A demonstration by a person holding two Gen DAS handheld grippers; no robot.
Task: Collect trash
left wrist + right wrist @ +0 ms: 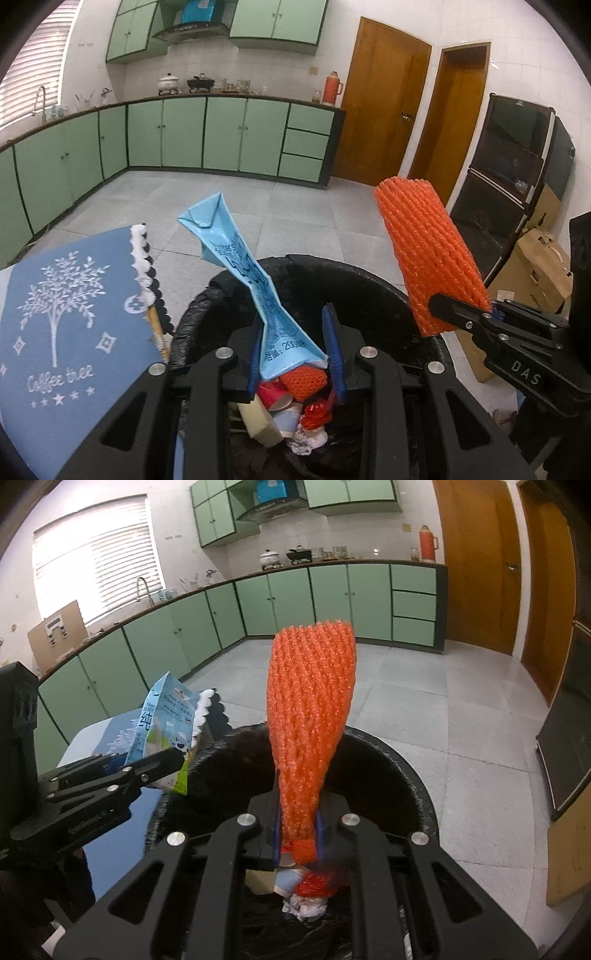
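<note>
both grippers were above the round bin lined with a black plastic bag [369, 280], which stood on the pale tiled floor [295, 218].

my left gripper [295, 354] had its blue-padded fingers [334, 354] closed against the lower end of a flattened light-blue milk carton [240, 258]; the carton stood up and leaned away to the left, its folded top highest. in the right wrist view the same carton [162, 734] showed its printed face, pinched at the bin's left edge.

my right gripper [297, 834] was clamped on the narrow lower end of an orange foam mesh sleeve [310, 709], which rose upright and widened toward the top. from the left wrist view the sleeve [428, 254] leaned over the bin's right rim.

inside the bin lay other trash [291, 413]: another orange mesh piece, crumpled red and white scraps, a pale block.

a blue tablecloth printed with a white tree [62, 314] sat just left of the bin.
</note>
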